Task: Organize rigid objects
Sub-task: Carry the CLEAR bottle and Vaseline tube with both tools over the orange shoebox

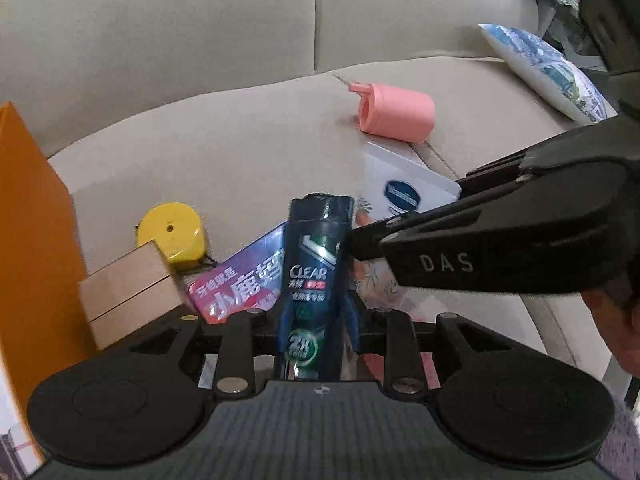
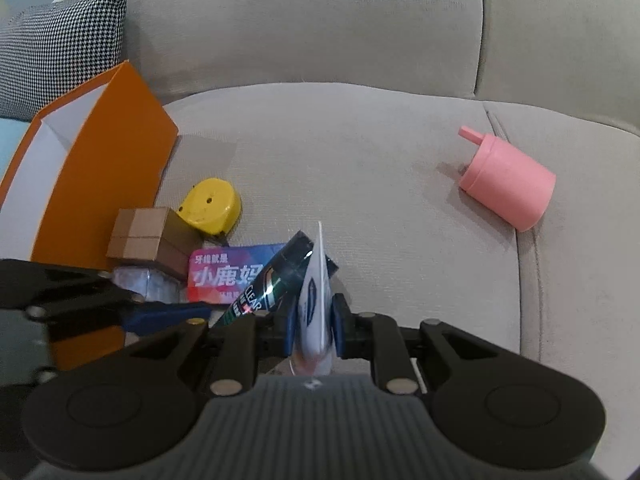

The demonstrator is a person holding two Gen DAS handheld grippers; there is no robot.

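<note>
The dark CLEAR shampoo bottle (image 1: 314, 276) stands between the blue pads of my left tool (image 1: 316, 320); whether the pads press it I cannot tell. My right tool (image 2: 314, 328) pinches a white tube (image 2: 316, 304) edge-on, just beside the bottle. Under them lies a pink-red floss box (image 2: 224, 276), with a small cardboard box (image 2: 140, 236) and a yellow tape measure (image 2: 210, 206) next to it, near the orange box (image 2: 108, 160). A pink cup (image 2: 506, 182) lies well apart on the beige sofa (image 2: 360, 160).
</note>
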